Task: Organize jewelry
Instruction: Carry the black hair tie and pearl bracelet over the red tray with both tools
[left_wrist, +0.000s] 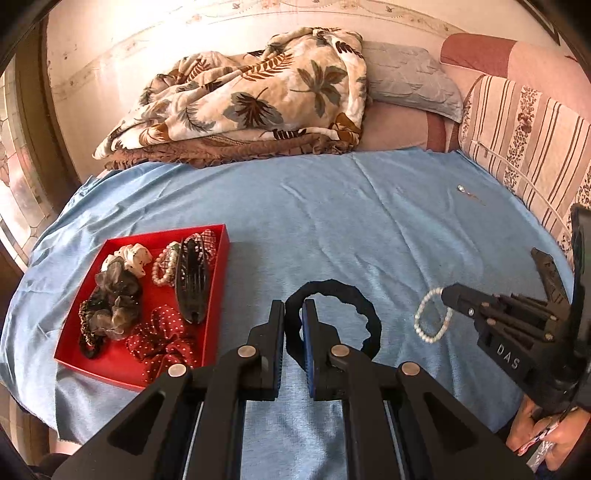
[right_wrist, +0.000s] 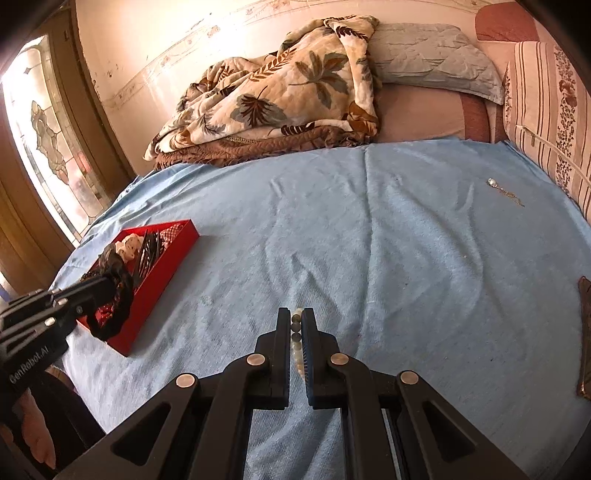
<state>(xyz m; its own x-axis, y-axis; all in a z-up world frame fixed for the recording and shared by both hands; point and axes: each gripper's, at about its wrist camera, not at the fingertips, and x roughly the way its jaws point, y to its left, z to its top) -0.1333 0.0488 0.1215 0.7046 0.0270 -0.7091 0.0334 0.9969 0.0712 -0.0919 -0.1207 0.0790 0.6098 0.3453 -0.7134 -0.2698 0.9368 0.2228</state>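
Warm daylight from the stained-glass window (right_wrist: 48, 140) at left, wall glare, fisheye-bent dark edges, sharp focus.

Both tongs, left (left_wrist: 294, 310) and right (right_wrist: 295, 319), angle downward, jaws clamped.

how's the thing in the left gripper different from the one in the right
The left hand-held gripper is shut on a black hair tie; the right hand-held gripper is shut on a pearl bracelet.
The hair tie is dark, soft-looking fabric with a wavy edge; the bracelet is a string of pale round beads.
The hair tie's loop looks wider than the bracelet's.
Both are closed loops, each pinched at one side, over the blue sheet.
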